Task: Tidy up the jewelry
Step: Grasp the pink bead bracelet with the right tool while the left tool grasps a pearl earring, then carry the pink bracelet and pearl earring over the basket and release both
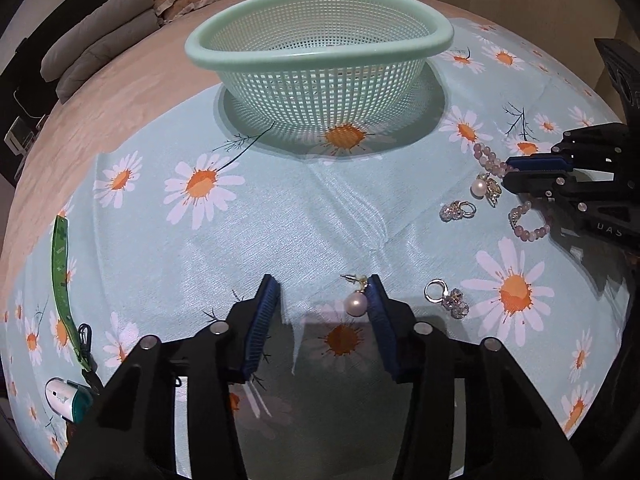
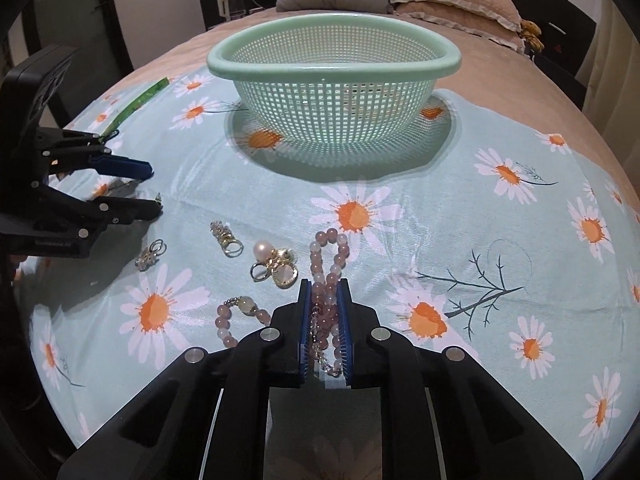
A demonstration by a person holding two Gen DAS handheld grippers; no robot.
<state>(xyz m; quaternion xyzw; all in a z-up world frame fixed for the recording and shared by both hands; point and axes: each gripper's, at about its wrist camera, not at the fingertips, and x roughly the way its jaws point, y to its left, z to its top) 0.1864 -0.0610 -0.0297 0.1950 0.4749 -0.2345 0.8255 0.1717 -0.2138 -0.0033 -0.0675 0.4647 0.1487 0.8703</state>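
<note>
We pinch the pink bead bracelet [image 2: 326,280] in our right gripper [image 2: 325,292] to carry it to the basket [image 2: 334,62], while our left gripper [image 1: 324,300] gapes beside the pearl earring [image 1: 356,304].

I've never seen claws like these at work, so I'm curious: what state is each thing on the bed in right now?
Left claw: open, a pearl earring against its right finger.
Right claw: shut on the pink bead bracelet.
Green basket: upright on the daisy cloth; contents unclear.
Second bead bracelet: lying loose.
Crystal earring: lying loose.
Pearl and gold earrings: lying in a loose cluster.
</note>
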